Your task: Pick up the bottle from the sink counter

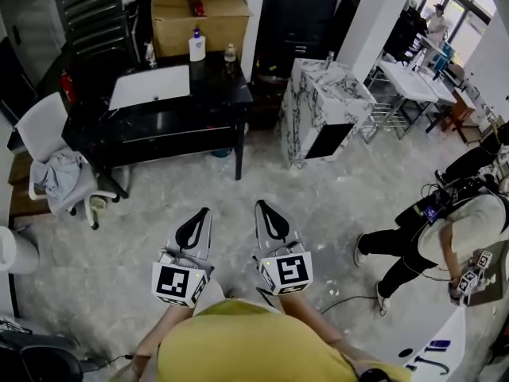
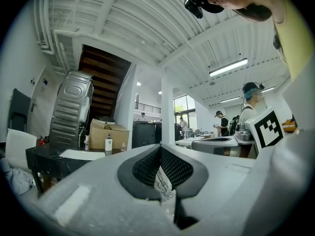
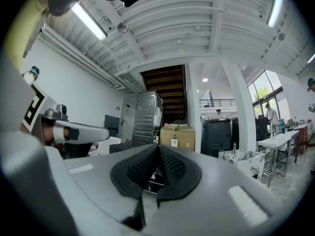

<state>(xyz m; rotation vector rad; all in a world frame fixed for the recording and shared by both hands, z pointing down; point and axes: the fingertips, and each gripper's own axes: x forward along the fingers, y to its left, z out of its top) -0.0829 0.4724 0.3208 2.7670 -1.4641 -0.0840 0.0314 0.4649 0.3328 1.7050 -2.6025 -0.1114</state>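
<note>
Left gripper (image 1: 200, 217) and right gripper (image 1: 266, 212) hover well short of the sink counter (image 1: 215, 86), jaws together and empty. The approach seems unstarted. Next, one must reach the white bottle (image 1: 196, 46) at its far edge and open.

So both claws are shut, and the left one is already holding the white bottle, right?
Not quite. The left claw is shut, like the right claw, but it holds nothing: the left gripper view shows its jaws closed on each other. In the head view the white bottle stands on the black counter, far from both claws.
</note>
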